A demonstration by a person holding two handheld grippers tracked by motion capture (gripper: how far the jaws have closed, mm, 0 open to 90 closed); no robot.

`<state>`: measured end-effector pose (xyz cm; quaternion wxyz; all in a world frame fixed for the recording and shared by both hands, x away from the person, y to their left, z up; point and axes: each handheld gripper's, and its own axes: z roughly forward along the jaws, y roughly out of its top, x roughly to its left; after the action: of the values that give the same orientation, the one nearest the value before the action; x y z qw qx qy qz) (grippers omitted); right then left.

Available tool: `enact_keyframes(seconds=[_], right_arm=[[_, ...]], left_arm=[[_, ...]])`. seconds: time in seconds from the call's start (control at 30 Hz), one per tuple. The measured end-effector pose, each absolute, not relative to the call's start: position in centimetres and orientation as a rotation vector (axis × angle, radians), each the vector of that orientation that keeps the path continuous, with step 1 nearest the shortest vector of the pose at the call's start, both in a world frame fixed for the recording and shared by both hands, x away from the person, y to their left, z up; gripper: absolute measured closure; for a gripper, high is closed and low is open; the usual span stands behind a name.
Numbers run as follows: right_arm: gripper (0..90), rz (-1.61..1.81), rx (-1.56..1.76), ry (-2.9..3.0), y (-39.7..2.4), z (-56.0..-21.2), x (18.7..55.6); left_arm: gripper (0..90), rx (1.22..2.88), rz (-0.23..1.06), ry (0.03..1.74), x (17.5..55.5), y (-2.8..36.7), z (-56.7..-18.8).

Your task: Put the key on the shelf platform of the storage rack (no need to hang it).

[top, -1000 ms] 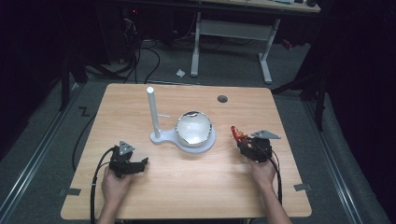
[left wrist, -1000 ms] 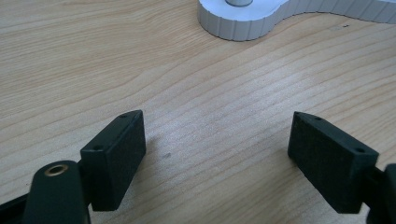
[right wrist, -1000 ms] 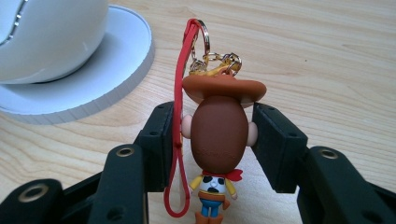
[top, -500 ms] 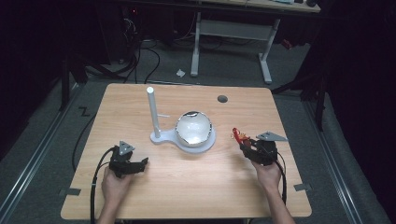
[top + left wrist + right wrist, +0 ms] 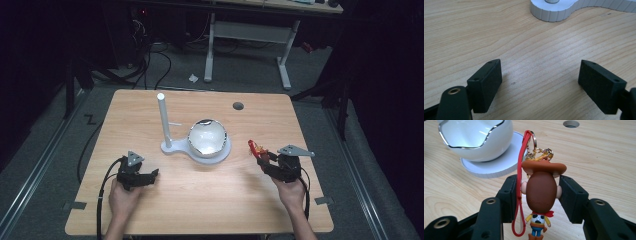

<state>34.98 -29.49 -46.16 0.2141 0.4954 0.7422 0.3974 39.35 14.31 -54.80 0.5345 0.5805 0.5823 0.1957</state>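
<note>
Right tongs (image 5: 541, 195) clamp a brown-hatted cowboy figurine keychain with red strap (image 5: 541, 192); left tongs (image 5: 544, 82) stand apart over the light wooden counter (image 5: 529, 50).

The right gripper (image 5: 261, 159) has drawn back from the white bowl (image 5: 207, 138) toward 4 o'clock on the table (image 5: 200, 210), so it now sits well apart from the stand's rim; its grey plate (image 5: 296, 150) has swung further out toward 3 o'clock; the cowboy keychain (image 5: 255, 149) clamped by the head between its jaws has travelled with it, its red strap (image 5: 519, 192) and gold ring (image 5: 534, 141) leading toward 10 o'clock; the right hand (image 5: 291, 194) has slid nearer the table's 6 o'clock edge.
</note>
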Motion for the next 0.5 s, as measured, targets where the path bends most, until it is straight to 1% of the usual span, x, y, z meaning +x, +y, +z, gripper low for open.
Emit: enact_keyframes(seconds=[0.5], right_arm=[[51.9,1.164,1.281,2.112,-27.7,-44.4,34.3]], left_arm=[[19.5,1.384,0.467,1.387,39.4,14.3,-54.8]])
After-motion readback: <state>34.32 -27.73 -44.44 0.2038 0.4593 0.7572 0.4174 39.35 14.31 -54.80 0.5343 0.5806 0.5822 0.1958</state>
